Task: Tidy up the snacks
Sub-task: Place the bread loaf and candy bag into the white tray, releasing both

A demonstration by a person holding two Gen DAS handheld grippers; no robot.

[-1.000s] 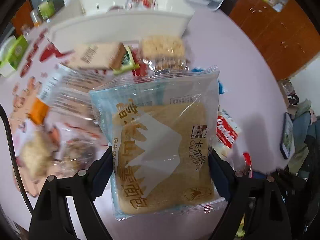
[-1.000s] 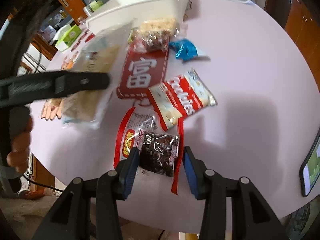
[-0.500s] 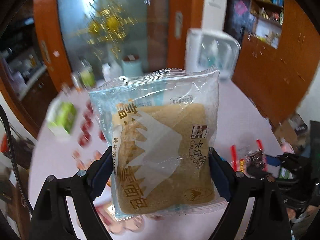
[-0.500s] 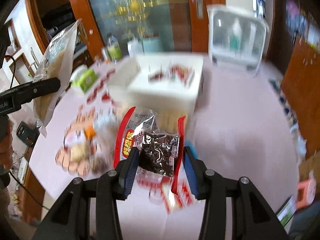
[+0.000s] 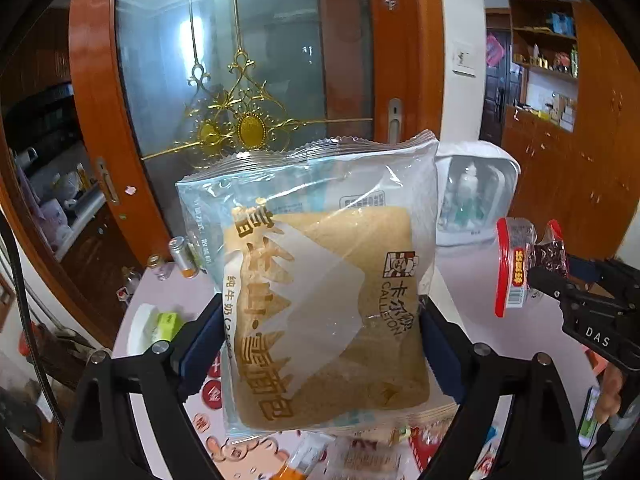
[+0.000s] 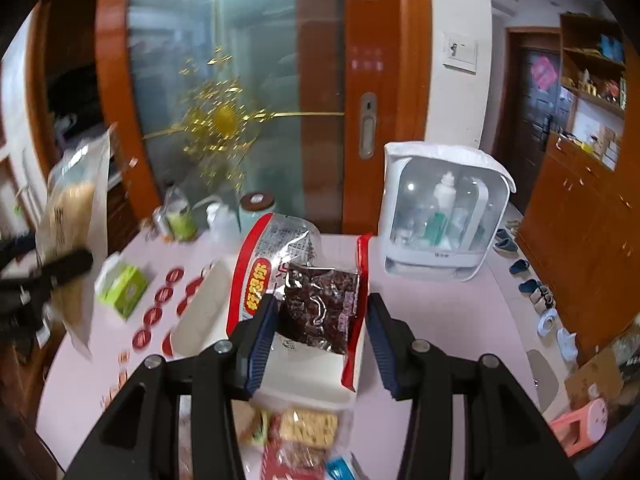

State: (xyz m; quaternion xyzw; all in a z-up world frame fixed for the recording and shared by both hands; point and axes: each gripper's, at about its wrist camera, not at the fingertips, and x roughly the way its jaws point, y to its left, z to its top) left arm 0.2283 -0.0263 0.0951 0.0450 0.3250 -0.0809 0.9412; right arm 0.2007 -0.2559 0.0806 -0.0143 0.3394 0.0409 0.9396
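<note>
Much of the table (image 5: 176, 284) is hidden behind the bread bag (image 5: 320, 280), the snacks (image 6: 308, 428) at the bottom are blurred and cut off, and the white tray (image 6: 304, 376) is partly covered.

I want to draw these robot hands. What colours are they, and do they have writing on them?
Both grippers, left gripper and right gripper, are black with angular arms, silver screw heads and blue pads inside the fingers. In the left view the right gripper's side shows white letters "DAS". A black cable curves along the left edge.
</note>
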